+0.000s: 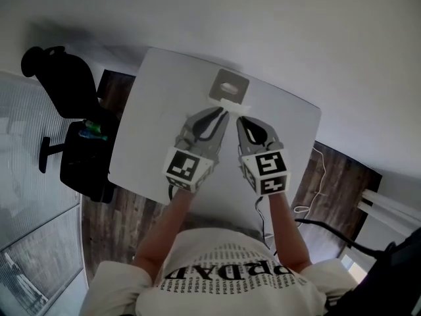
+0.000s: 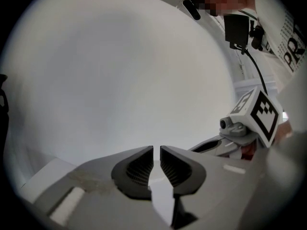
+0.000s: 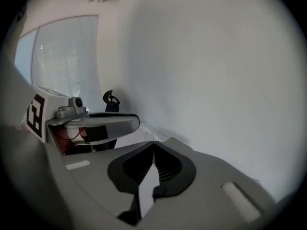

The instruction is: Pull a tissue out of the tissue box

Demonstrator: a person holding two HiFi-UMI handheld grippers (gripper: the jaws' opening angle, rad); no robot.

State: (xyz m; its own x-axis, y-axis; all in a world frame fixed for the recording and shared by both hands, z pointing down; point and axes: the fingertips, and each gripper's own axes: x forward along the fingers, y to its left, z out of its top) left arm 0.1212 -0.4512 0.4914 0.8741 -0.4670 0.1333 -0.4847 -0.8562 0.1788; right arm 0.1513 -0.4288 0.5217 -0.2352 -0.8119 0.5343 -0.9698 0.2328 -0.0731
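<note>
A grey tissue box (image 1: 229, 86) lies near the far edge of the white table (image 1: 151, 143). A white tissue (image 1: 229, 105) hangs stretched just in front of the box, between the two gripper tips. My left gripper (image 1: 219, 114) pinches its left end, and the white sheet (image 2: 161, 195) shows between the nearly closed pads. My right gripper (image 1: 241, 120) is shut on the right end, the tissue (image 3: 148, 186) clamped between its pads. Both grippers are raised above the table, side by side. The right gripper (image 2: 249, 123) shows in the left gripper view, the left gripper (image 3: 96, 123) in the right gripper view.
A black office chair (image 1: 66, 110) stands left of the table. Cables (image 1: 316, 176) lie on the wooden floor at the right. A plain white wall (image 2: 124, 71) is close behind the table. Window blinds (image 3: 62, 56) are at the left.
</note>
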